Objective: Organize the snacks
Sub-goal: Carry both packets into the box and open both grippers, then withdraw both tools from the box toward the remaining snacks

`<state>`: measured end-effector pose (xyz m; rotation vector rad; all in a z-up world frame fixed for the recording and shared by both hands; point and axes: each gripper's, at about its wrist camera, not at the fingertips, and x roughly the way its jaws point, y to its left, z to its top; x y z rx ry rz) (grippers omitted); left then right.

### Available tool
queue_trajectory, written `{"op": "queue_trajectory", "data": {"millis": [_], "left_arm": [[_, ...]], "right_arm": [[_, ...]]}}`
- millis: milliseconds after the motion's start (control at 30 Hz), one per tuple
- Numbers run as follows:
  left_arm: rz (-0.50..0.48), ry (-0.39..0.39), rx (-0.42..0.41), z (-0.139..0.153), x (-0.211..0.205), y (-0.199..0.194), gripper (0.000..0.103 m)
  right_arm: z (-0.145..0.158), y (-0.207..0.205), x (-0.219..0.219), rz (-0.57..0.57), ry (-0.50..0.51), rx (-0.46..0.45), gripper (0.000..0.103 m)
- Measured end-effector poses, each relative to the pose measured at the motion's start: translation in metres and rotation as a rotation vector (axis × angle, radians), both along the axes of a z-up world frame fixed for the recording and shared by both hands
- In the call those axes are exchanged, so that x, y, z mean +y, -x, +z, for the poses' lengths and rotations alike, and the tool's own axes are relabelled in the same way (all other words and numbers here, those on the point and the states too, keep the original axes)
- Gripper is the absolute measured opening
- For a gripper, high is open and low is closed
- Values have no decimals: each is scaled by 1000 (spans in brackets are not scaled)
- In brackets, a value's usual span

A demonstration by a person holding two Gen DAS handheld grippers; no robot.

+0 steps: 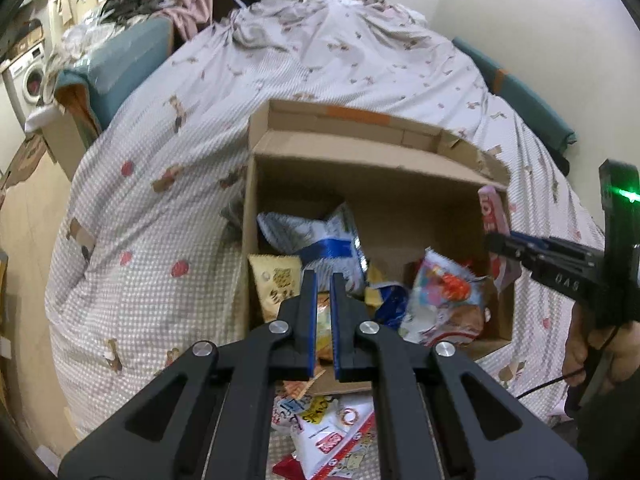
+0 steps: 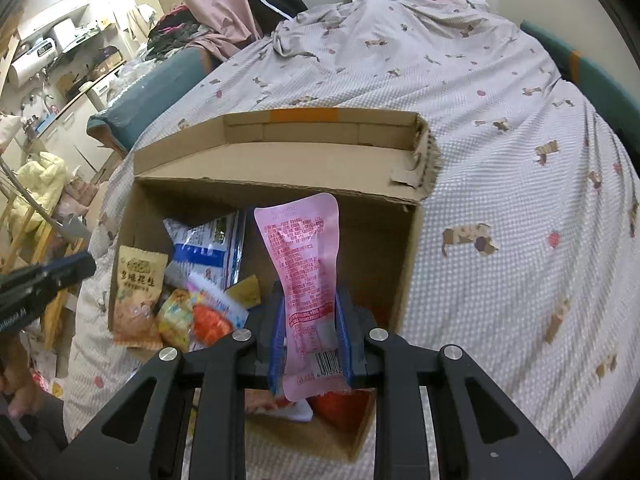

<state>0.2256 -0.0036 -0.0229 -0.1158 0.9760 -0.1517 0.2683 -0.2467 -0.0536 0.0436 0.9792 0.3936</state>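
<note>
An open cardboard box [image 1: 420,176] [image 2: 280,192] sits on the bed with several snack packets inside: a blue-and-white bag [image 1: 316,240] [image 2: 212,240], a tan peanut packet [image 1: 276,280] [image 2: 138,284] and a colourful packet [image 1: 444,300] [image 2: 212,312]. My right gripper [image 2: 310,292] is shut on a pink snack packet [image 2: 306,276] and holds it upright above the box; it shows at the box's right wall in the left wrist view [image 1: 494,216]. My left gripper [image 1: 323,280] hovers over the box's near edge with its jaws narrowly apart and nothing between them.
More snack packets [image 1: 324,424] lie on the bedspread in front of the box. The bed [image 2: 500,160] spreads around the box, with a teal bed frame [image 1: 120,64] on the left and a wall to the right. Clutter and a washing machine [image 1: 30,76] stand far left.
</note>
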Motion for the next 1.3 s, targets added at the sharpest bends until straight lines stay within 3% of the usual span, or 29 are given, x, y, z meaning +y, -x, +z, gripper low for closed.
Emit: {"op": "queue_trajectory", "data": {"millis": [267, 367, 433, 467, 600, 833, 1000, 1033, 1100, 1167, 1300], "left_arm": [[43, -33, 44, -14, 7, 6, 5], [56, -65, 93, -24, 7, 7, 8], [50, -48, 110, -31, 6, 8, 26], [48, -45, 113, -33, 6, 8, 33], [25, -42, 121, -39, -3, 6, 33], [26, -70, 125, -56, -7, -12, 33], [33, -78, 83, -41, -5, -7, 34], [29, -88, 79, -39, -7, -5, 35], [24, -91, 72, -35, -9, -2, 51], [22, -99, 56, -31, -11, 2, 60], [26, -117, 36, -24, -12, 8, 64]], "right_arm": [[-6, -2, 18, 87, 53, -47, 25], [-4, 0, 18, 97, 17, -70, 37], [3, 3, 14, 79, -28, -94, 69], [7, 5, 13, 77, -44, -109, 71], [18, 7, 5, 53, -69, -134, 71], [16, 8, -16, -26, -133, -88, 71], [16, 18, -17, -21, -137, -73, 71], [16, 20, -16, -17, -133, -72, 71], [16, 24, -12, -6, -126, -69, 71], [16, 28, -9, 5, -117, -65, 71], [18, 40, -3, 27, -83, -74, 71]]}}
